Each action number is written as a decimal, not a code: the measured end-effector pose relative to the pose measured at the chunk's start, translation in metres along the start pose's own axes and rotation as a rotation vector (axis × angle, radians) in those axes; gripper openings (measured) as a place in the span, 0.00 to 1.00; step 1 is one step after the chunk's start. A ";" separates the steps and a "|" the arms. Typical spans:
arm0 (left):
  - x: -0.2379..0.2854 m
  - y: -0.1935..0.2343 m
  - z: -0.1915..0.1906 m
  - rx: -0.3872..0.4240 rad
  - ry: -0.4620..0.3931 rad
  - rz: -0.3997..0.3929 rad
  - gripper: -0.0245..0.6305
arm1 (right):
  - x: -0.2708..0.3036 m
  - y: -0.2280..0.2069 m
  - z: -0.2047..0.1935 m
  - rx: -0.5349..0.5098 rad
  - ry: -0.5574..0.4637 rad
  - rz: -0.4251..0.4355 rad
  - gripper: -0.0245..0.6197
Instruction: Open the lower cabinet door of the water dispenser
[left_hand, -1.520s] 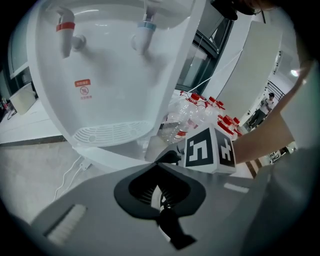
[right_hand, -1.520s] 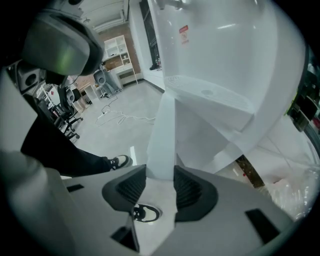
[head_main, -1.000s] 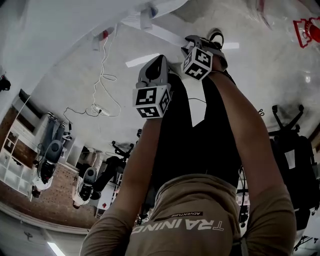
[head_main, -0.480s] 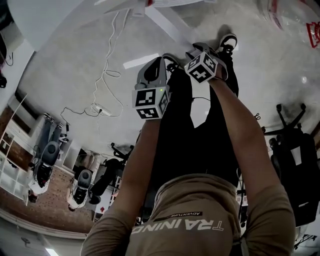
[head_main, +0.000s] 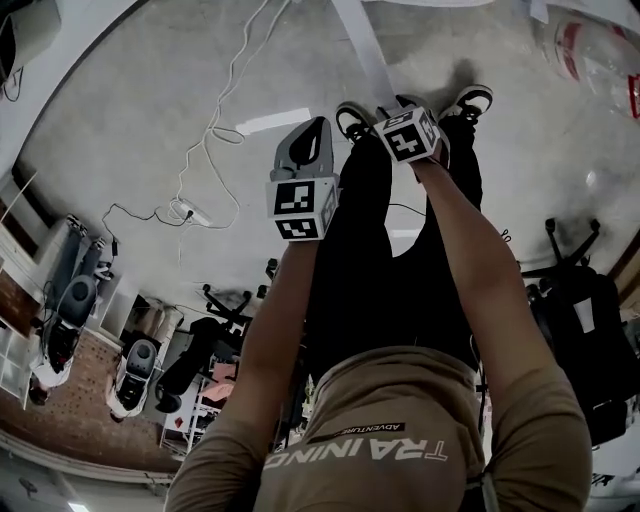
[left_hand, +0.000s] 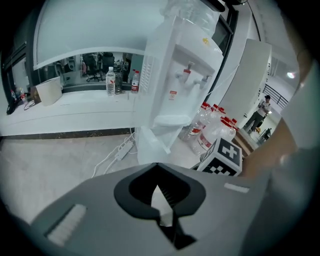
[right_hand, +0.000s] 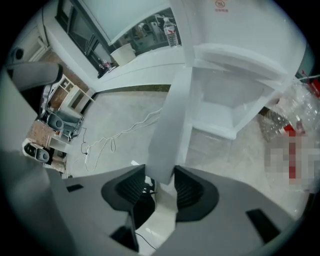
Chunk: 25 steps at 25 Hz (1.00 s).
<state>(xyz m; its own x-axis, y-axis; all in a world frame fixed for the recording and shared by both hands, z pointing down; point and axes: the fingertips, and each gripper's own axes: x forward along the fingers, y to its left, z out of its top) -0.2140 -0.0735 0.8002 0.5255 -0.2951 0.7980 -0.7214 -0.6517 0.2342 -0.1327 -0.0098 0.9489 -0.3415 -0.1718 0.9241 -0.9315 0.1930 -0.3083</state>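
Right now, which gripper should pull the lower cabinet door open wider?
Right. The right gripper has its jaws closed on the cabinet door at its free edge, with the door swung out from the water dispenser. The left gripper is shut, empty, and held back from it.

Both arms stretched out forward and down, bare forearms side by side: left forearm (head_main: 275, 320), right forearm (head_main: 480, 270). Short sleeves at upper arms.

Left gripper (head_main: 315, 135) held free in air, its marker cube (head_main: 300, 208) square to head camera. In left gripper view, jaws together, ribbed pads meeting, nothing between.

Right gripper (head_main: 400, 115) reaches a bit farther out than left, its cube (head_main: 408, 134) tilted. In right gripper view, jaws clamped on edge of white cabinet door (right_hand: 172, 120), one pad on each face.

Hands hidden behind cubes.
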 end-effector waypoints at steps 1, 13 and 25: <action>-0.003 0.002 -0.002 0.007 -0.002 -0.004 0.03 | 0.001 0.005 0.003 0.017 0.001 0.005 0.32; -0.035 0.048 -0.039 -0.109 -0.032 0.048 0.03 | 0.026 0.054 0.027 0.194 0.105 0.069 0.32; -0.056 0.110 -0.057 -0.214 -0.072 0.135 0.03 | 0.059 0.117 0.090 0.141 0.069 0.086 0.29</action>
<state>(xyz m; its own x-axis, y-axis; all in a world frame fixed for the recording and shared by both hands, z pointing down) -0.3488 -0.0890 0.8125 0.4438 -0.4234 0.7898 -0.8618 -0.4432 0.2467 -0.2734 -0.0844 0.9468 -0.4153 -0.0933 0.9049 -0.9094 0.0660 -0.4106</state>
